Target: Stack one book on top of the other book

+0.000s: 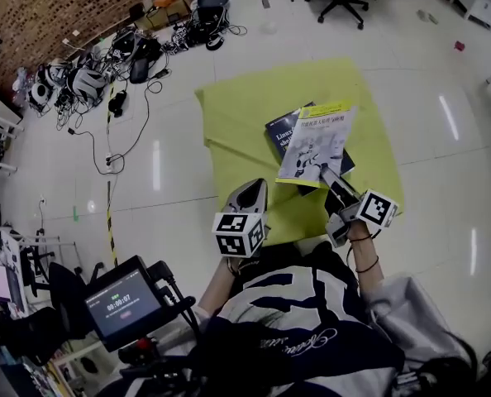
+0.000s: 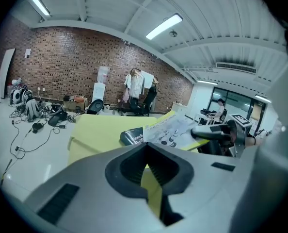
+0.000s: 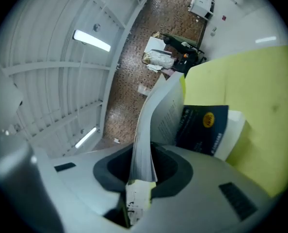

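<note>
The right gripper (image 1: 325, 173) is clamped on the near edge of a white book with a yellow band (image 1: 316, 143). In the right gripper view the pages (image 3: 156, 118) are seen pinched between the two jaws of the right gripper (image 3: 142, 161), and they bend a little as they go out ahead of it. The rest of this book is stretched forward from the jaws, away from the person.

A dark blue book (image 1: 280, 129) is found ahead of the same gripper and lower than the held book, partly covered by it. It lies flat on a yellow-green cloth (image 1: 245, 122) that is spread on the floor. In the right gripper view the dark cover (image 3: 204, 127) is seen just beyond the jaws, beside the bent pages. Whether the two books touch cannot be told.

The left gripper (image 1: 254, 190) is held to the left of the right one, apart from both books. Its jaws are brought together at the tips and nothing is held between them (image 2: 146, 149). From it, both books (image 2: 170, 130) are seen ahead and somewhat to the right, above the cloth (image 2: 95, 130).
</note>
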Motion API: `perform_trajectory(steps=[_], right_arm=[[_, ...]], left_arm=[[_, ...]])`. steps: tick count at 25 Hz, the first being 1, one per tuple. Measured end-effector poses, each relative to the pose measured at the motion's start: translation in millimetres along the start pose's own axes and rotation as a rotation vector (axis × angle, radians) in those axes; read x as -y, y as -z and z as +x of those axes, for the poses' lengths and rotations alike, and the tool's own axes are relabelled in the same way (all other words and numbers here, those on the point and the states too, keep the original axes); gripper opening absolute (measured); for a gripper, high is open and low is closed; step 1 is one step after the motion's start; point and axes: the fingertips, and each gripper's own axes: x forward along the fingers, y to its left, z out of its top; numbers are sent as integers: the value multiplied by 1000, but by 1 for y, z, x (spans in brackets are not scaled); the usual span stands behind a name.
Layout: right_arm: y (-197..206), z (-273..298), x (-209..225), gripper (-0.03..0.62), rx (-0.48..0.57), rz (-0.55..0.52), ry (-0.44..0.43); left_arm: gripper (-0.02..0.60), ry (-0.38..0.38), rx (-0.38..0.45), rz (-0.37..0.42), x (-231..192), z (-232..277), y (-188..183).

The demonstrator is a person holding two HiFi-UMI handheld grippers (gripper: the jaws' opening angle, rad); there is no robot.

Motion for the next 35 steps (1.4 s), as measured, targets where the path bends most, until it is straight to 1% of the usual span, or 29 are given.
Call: perform_trajectory(steps=[2,5,6,9,11,13,15,17,18,20,23,27,31,33,35], right_arm=[[17,-10,29,71,-15,8,98],[33,-19,63,72,13,91,181],[36,-17,74,77,10,93,221],[44,-9,97,108,-45,3,357],[46,-10,103,125,-59,-23,413],[47,-15,106,155,-76,-47,476],[49,-26,109,199,-97,-116,561],[48,-43,109,199,-91,-194,618],[49,-52,106,199,-80,-219,622],[53,-66,93,199,-52,-241,588],[55,-73,63,198,-14,-282,502],[62,-76,15,196,-8,-372,387],[97,-102,-22,190,-20,-417,294],[116,-122,-37,182,-27,-438,265],[134,-147,-49,157,-32,-467,254]], left_arm=[[3,10,-8,6,0,-3,8],[3,35,-23,18,-4,-4,14],[3,46,-30,21,-6,-2,14],[3,78,-51,28,-10,4,12],[3,98,-60,33,-5,5,14],[3,115,-67,38,1,4,16],[3,133,-73,42,7,2,19],[3,149,-76,44,14,0,25],[3,154,-74,45,18,-3,29],[3,161,-69,48,26,-9,36],[3,170,-61,54,36,-13,38],[3,193,-56,71,54,-20,37],[3,212,-49,96,85,-45,51],[3,216,-41,103,102,-60,59],[3,221,-34,106,123,-81,70]])
